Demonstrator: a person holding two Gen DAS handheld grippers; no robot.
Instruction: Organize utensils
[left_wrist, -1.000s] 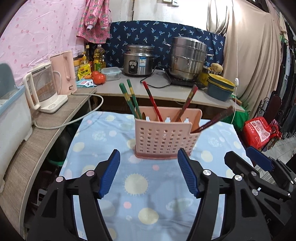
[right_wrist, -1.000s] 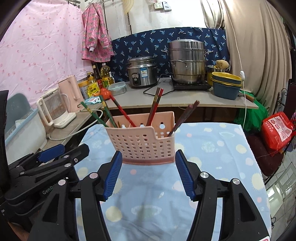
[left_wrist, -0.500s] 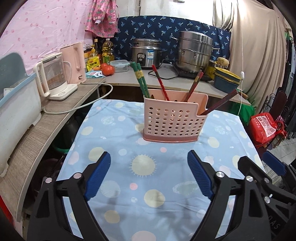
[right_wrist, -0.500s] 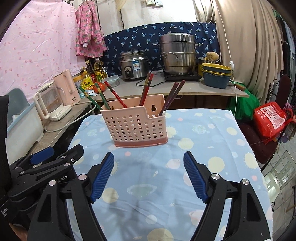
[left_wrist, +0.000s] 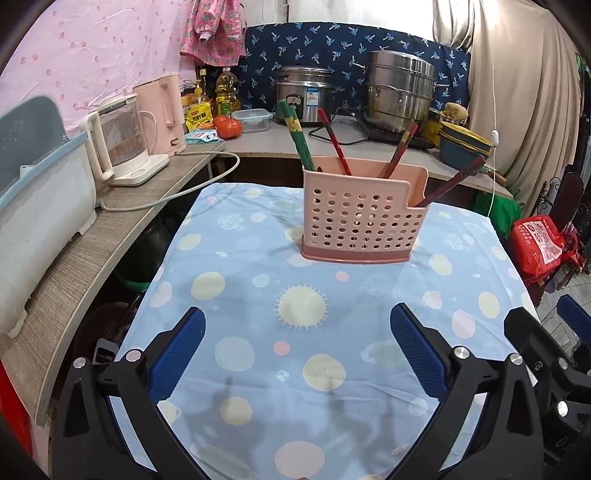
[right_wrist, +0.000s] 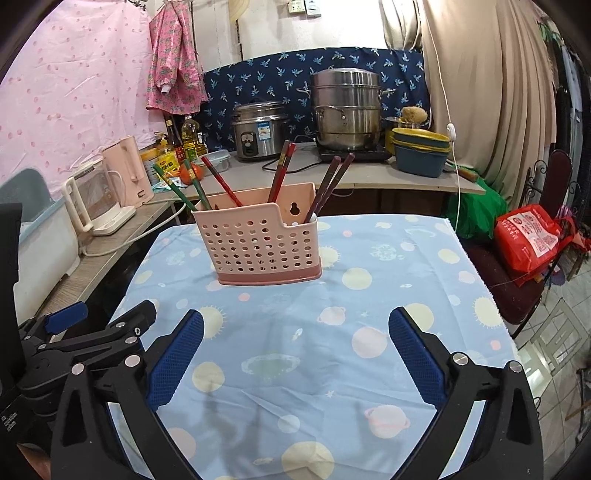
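A pink perforated utensil holder (left_wrist: 360, 225) stands upright on the blue patterned tablecloth (left_wrist: 306, 354); it also shows in the right wrist view (right_wrist: 260, 249). Green chopsticks (left_wrist: 297, 138), red chopsticks (left_wrist: 334, 142) and dark brown chopsticks (left_wrist: 450, 182) stick out of it. My left gripper (left_wrist: 297, 354) is open and empty, well short of the holder. My right gripper (right_wrist: 295, 354) is open and empty too, beside the left one (right_wrist: 79, 332).
A grey counter on the left carries a white dish bin (left_wrist: 37, 206), a glass kettle (left_wrist: 118, 144) and a pink kettle (left_wrist: 162, 112). The back counter holds a rice cooker (left_wrist: 304, 94), a steel steamer (left_wrist: 399, 94) and stacked bowls (left_wrist: 465, 142). A red bag (left_wrist: 539, 240) lies right.
Both grippers have pulled back from the holder and opened wider. The holder now looks smaller and farther away. The chopsticks stay in it.
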